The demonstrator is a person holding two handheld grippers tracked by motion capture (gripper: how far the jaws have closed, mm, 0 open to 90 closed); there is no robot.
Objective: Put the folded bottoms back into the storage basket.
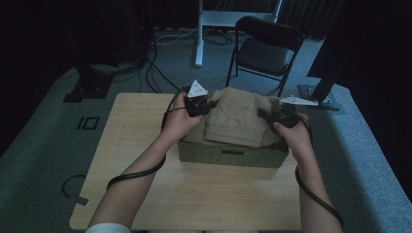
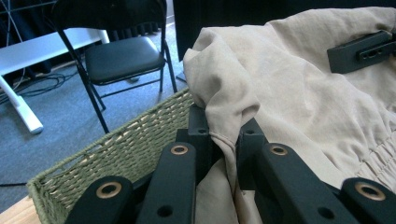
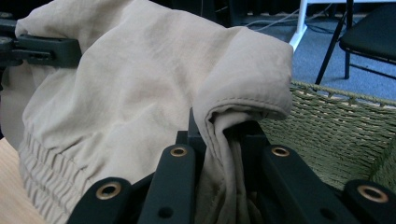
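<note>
The left tool is clamped on a fold of the beige cloth at centre frame, and the right tool pinches the cloth's opposite edge. The cloth hangs bunched between them, over the green woven basket. The basket sits on the table, with a black chair behind at upper centre.

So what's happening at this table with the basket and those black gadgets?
A person holds a two-jaw tool in each hand. The left tool and the right tool are each clamped shut on an edge of a beige folded garment with an elastic waistband. The garment sits over a green woven basket on the wooden table, held between the two hands.
</note>
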